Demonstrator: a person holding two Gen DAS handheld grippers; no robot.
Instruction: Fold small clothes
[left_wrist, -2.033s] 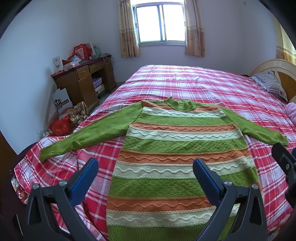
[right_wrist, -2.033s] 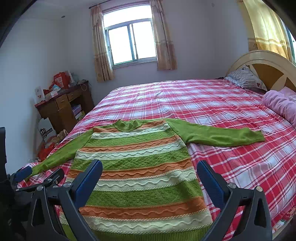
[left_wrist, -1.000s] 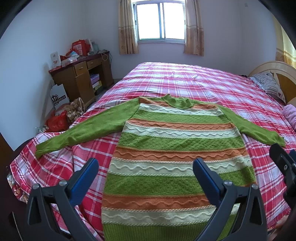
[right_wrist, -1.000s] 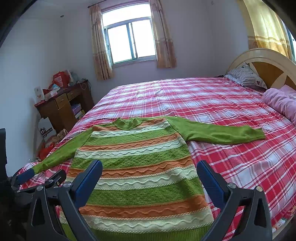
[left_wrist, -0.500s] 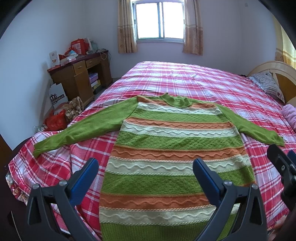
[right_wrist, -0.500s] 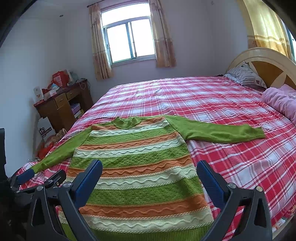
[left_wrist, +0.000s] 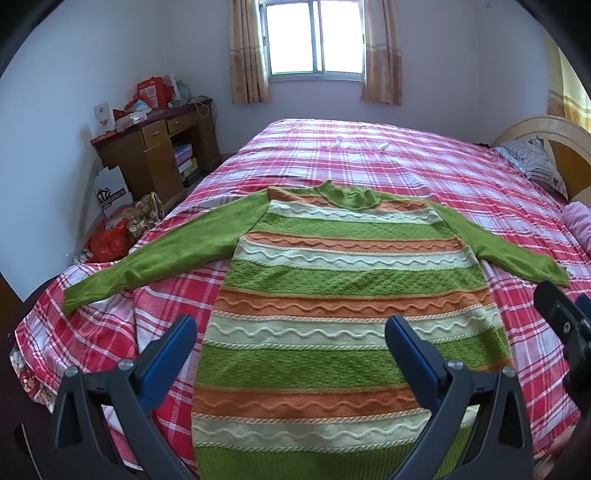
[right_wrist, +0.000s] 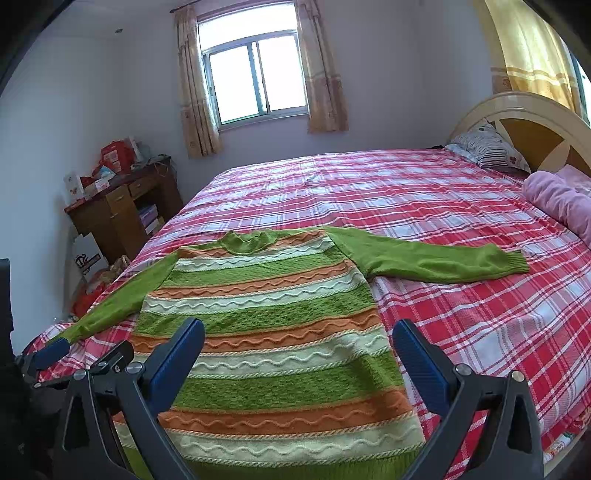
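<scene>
A green sweater (left_wrist: 343, 280) with orange and cream wavy stripes lies flat, face up, on the red plaid bed (left_wrist: 369, 155), collar far, both sleeves spread out. It also shows in the right wrist view (right_wrist: 266, 314). My left gripper (left_wrist: 290, 330) is open and empty, held above the sweater's lower half near the hem. My right gripper (right_wrist: 297, 334) is open and empty, also above the lower half. The left sleeve cuff (left_wrist: 74, 299) lies near the bed's left edge; the right cuff (right_wrist: 515, 260) lies out on the bed.
A wooden desk (left_wrist: 155, 155) with boxes stands left of the bed, with bags (left_wrist: 110, 243) on the floor beside it. A headboard (right_wrist: 517, 122), a pillow (right_wrist: 487, 147) and a pink blanket (right_wrist: 557, 199) are at the right. A window (left_wrist: 314, 40) is on the far wall.
Both grippers have drifted slightly forward and up over the sweater; the view of it shifted a little. The sweater has not moved and both grippers stay open.
</scene>
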